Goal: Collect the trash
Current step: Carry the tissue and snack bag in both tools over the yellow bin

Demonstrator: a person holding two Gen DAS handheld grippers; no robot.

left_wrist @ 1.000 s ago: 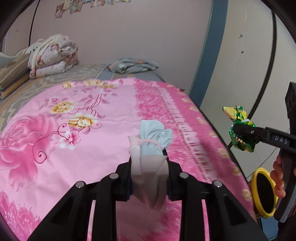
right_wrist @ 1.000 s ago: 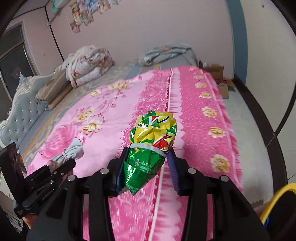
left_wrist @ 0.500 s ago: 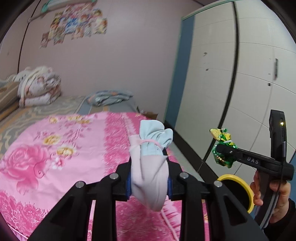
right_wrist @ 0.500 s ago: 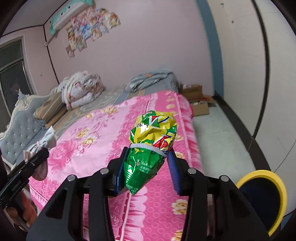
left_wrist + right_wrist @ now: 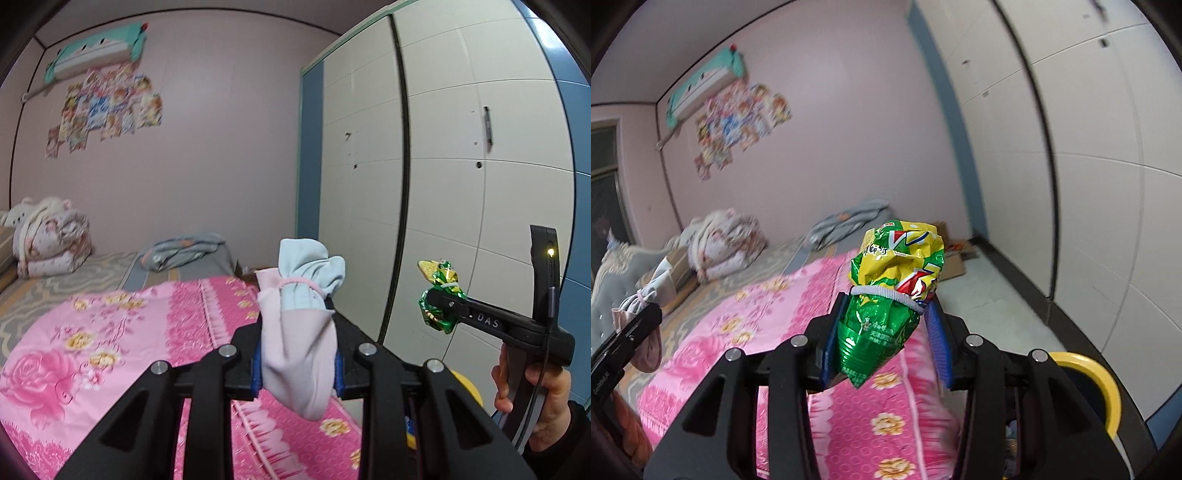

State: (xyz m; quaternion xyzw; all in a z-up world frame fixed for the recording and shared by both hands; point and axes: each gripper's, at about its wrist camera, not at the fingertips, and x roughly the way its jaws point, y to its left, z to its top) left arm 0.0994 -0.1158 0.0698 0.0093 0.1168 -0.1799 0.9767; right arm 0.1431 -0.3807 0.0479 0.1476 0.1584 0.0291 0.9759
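Note:
My left gripper [image 5: 297, 369] is shut on a pink and pale blue cloth bundle [image 5: 299, 332] tied with a pink band, held above the bed's edge. My right gripper [image 5: 886, 350] is shut on a crumpled green and yellow snack bag [image 5: 886, 295] bound with a white band. In the left wrist view the right gripper [image 5: 436, 299] shows at the right with the snack bag [image 5: 439, 291]. In the right wrist view the left gripper [image 5: 646, 317] shows at the far left with the cloth bundle [image 5: 646, 295]. A yellow-rimmed bin [image 5: 1086, 384] stands on the floor at lower right.
A bed with a pink flowered cover [image 5: 110, 332] fills the lower left. Folded quilts [image 5: 51, 236] and a grey blanket [image 5: 184, 251] lie at its far end. White wardrobe doors [image 5: 461, 184] stand at the right. Cardboard boxes [image 5: 953, 254] sit on the floor.
Both grippers have tilted upward and swung right, away from the bed toward the wardrobe side. Each keeps its hold on its item. The yellow bin sits lower in both views.

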